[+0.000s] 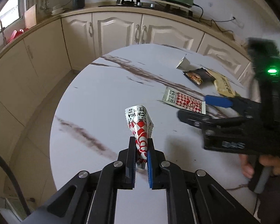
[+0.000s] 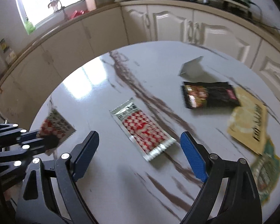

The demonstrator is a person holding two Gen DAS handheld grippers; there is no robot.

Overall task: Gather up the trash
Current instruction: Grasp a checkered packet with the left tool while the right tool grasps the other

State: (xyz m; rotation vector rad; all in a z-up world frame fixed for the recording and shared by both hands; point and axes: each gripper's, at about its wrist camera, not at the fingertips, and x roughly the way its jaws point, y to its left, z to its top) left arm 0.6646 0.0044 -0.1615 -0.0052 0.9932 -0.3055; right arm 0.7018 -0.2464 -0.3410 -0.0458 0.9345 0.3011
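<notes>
Trash lay scattered over a round white marble table (image 2: 95, 93) with brown veins, which stood before a run of cream kitchen cabinets (image 1: 117, 29). Largest among the litter was a tan packet (image 2: 250, 121) with dark lettering near the table's right side, touching a black snack wrapper (image 2: 209, 95) beside it; a green-printed wrapper (image 2: 267, 171) lay just nearer, at the rim. Beyond the black one sat a folded grey scrap of packaging (image 2: 194, 69).

Near the middle a flat red-and-white checked sachet (image 2: 141, 130) rested on the marble. The right claw (image 2: 140, 145) hung above it, jaws spread wide on either side of the sachet and gripping nothing; its blue pad (image 2: 194, 158) and dark opposite finger were both clear of the foil. Blur smeared this view.

A second red-and-white checked sachet (image 1: 140, 128) was pinched at its lower end by the left claw (image 1: 141, 145), whose jaws were clamped tight on it, the silver top curling upward off the table. A hand (image 1: 250, 166) gripped the right tool's handle at the edge of the left view.
</notes>
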